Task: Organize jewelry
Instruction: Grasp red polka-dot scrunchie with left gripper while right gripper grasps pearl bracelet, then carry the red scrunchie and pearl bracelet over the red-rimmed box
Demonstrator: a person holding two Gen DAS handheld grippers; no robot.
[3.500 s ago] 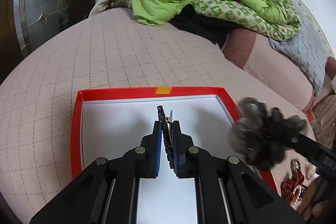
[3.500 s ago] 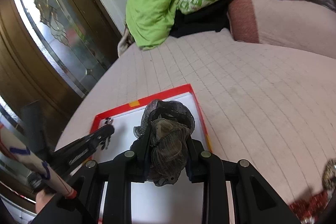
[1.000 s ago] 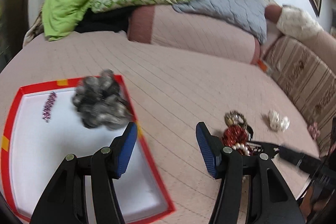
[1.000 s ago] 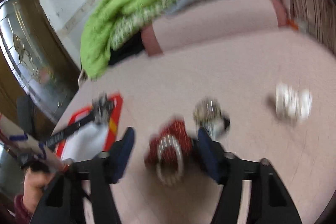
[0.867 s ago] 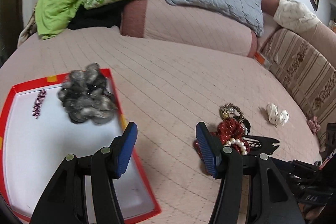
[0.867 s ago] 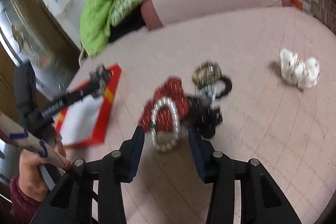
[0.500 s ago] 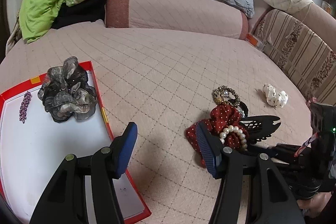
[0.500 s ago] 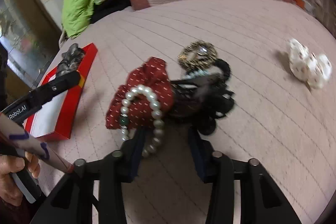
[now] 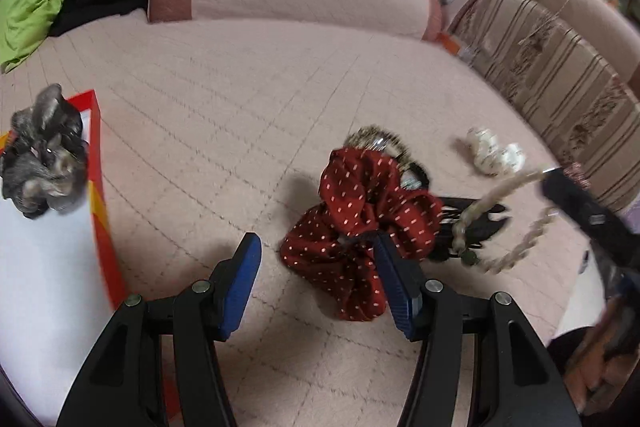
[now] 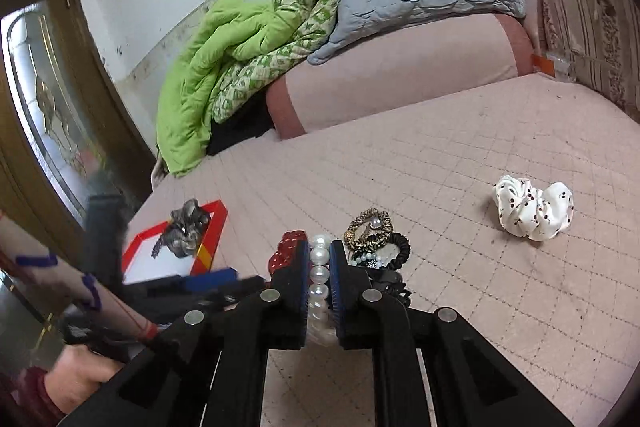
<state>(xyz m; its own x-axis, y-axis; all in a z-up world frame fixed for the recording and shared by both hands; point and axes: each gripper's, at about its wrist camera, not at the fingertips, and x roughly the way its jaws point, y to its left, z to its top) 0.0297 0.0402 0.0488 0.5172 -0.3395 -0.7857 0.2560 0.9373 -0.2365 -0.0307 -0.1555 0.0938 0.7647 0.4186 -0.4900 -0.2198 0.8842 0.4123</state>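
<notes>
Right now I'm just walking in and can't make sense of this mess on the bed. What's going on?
Someone is sorting hair accessories and jewelry into a red tray with two handheld grippers. The right gripper is shut on a pearl bracelet, lifted off the pile. The left gripper is open, closing in around a red dotted scrunchie. A grey scrunchie and a small beaded clip already sit in the tray; a white scrunchie lies apart on the bedcover.

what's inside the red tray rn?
In the red tray: a grey scrunchie at its far corner and a small dark beaded clip on the white floor. The tray's near part is hidden behind the left tongs.
</notes>
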